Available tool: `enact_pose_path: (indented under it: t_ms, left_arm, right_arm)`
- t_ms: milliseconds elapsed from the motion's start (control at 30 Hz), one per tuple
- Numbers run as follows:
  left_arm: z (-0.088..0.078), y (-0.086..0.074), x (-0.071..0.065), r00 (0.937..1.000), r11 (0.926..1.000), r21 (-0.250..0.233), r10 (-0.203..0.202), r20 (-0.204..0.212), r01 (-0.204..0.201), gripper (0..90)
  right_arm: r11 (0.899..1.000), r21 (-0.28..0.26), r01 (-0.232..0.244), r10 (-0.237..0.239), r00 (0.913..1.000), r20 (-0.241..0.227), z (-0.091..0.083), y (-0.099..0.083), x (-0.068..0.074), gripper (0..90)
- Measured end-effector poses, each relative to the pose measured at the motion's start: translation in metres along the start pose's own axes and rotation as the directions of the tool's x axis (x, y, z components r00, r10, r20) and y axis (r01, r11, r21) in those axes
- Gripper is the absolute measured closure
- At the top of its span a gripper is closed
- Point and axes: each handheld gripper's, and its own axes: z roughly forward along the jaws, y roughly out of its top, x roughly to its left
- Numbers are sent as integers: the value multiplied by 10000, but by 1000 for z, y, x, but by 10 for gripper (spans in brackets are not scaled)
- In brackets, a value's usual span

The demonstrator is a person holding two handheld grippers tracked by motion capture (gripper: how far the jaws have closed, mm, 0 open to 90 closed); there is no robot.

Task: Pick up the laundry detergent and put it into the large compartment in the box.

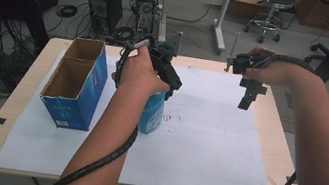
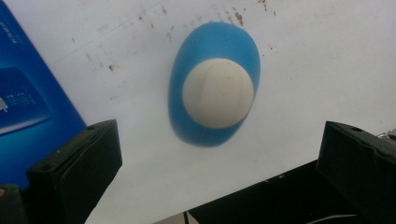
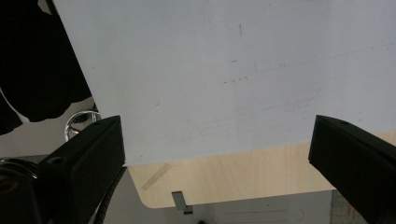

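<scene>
left gripper view | bottle (image 2: 214,95) | blue body, cream round cap, upright

White print stands on the blue carton (image 1: 83,90) at left of the high view and on its side (image 2: 23,100) in the left gripper view, too small and blurred to read
</scene>
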Motion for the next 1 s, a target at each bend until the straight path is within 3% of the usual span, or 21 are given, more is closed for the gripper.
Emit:
enact_pose_path:
  t_ms: [233, 300, 1000]
  left_arm:
    - [10, 4, 1, 10000, 9999, 48, 90, -33, -90, 2]
    - [12, 6, 0, 9996, 9996, 32, 282, -74, -282, 2]
    - [38, 14, 6, 9995, 9991, 283, 304, 39, -305, 2]
  right_arm:
    - [9999, 118, 1, -1, 10000, 22, 0, 2, 1, 35]
    - [9999, 125, -2, 2, 10000, 16, 0, 2, 1, 35]
    - [9998, 179, -108, 109, 9999, -96, 9, -1, -3, 35]
